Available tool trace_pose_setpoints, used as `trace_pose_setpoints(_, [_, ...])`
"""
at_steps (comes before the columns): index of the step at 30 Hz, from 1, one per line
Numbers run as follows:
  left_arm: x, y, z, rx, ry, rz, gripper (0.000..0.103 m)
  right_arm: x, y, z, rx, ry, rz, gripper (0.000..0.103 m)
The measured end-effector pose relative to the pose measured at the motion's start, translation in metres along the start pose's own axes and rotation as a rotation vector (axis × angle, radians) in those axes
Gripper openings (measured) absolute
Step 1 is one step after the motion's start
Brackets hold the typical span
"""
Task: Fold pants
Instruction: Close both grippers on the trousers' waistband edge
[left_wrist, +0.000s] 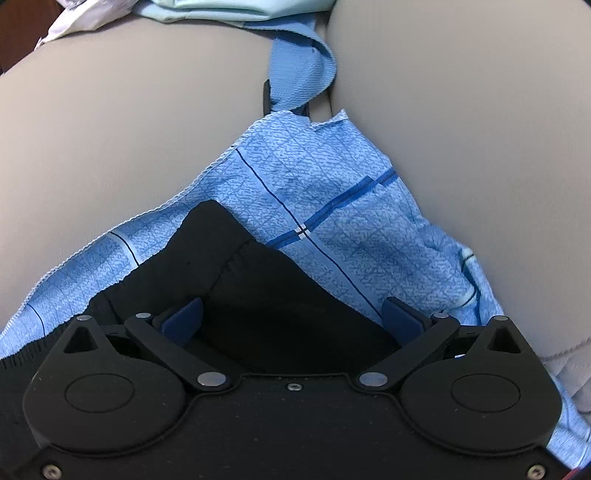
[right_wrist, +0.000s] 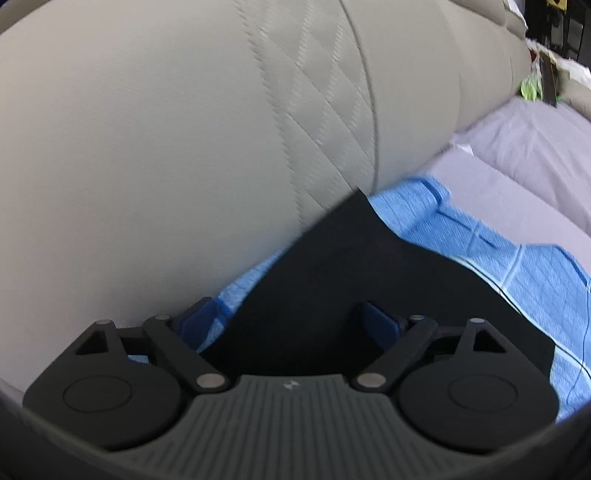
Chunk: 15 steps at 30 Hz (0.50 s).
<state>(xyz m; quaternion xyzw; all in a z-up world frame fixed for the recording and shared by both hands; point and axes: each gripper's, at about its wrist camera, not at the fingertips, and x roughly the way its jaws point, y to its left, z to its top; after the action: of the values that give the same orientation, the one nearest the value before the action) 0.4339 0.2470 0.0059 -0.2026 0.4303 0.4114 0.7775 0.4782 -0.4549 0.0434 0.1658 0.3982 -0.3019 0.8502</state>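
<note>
The black pants (left_wrist: 258, 288) lie on a blue checked cloth (left_wrist: 332, 206) spread over a beige sofa seat. In the left wrist view my left gripper (left_wrist: 291, 317) is open, its blue-padded fingers (left_wrist: 184, 319) spread on either side of the pants' stitched edge. In the right wrist view the black pants (right_wrist: 332, 280) come to a pointed corner near the sofa back. My right gripper (right_wrist: 291, 317) is open with the black fabric lying between its spread fingers (right_wrist: 380, 321). That view is blurred.
The beige sofa cushions (left_wrist: 129, 129) meet at a seam where a blue strap (left_wrist: 299, 74) hangs. Pale green fabric (left_wrist: 229, 9) lies at the far end. The quilted sofa back (right_wrist: 184, 129) rises beside a grey sheet (right_wrist: 517, 170) at the right.
</note>
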Motion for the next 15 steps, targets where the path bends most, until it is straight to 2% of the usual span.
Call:
trace_pose_setpoints(3, [-0.002, 0.000, 0.001, 0.002, -0.012, -0.005, 0.103, -0.003, -0.014, 0.000, 0.069, 0.009, 0.009, 0.090])
trace_pose_setpoints(6, [-0.004, -0.002, 0.000, 0.016, -0.019, -0.004, 0.103, -0.024, -0.030, -0.007, 0.147, -0.048, 0.121, 0.089])
trace_pose_setpoints(8, [-0.005, -0.002, -0.003, 0.021, -0.029, -0.004, 0.103, -0.034, -0.034, -0.010, 0.124, -0.052, 0.171, 0.089])
trace_pose_setpoints(10, [-0.005, -0.003, -0.005, 0.027, -0.040, -0.004, 0.103, -0.040, -0.027, -0.009, 0.055, -0.028, 0.184, 0.089])
trace_pose_setpoints(12, [-0.007, -0.003, -0.009, 0.031, -0.051, -0.004, 0.103, -0.042, -0.014, -0.007, -0.031, -0.024, 0.159, 0.089])
trace_pose_setpoints(15, [-0.009, -0.004, -0.011, 0.030, -0.053, -0.004, 0.103, -0.028, 0.007, 0.001, -0.102, 0.002, 0.071, 0.089])
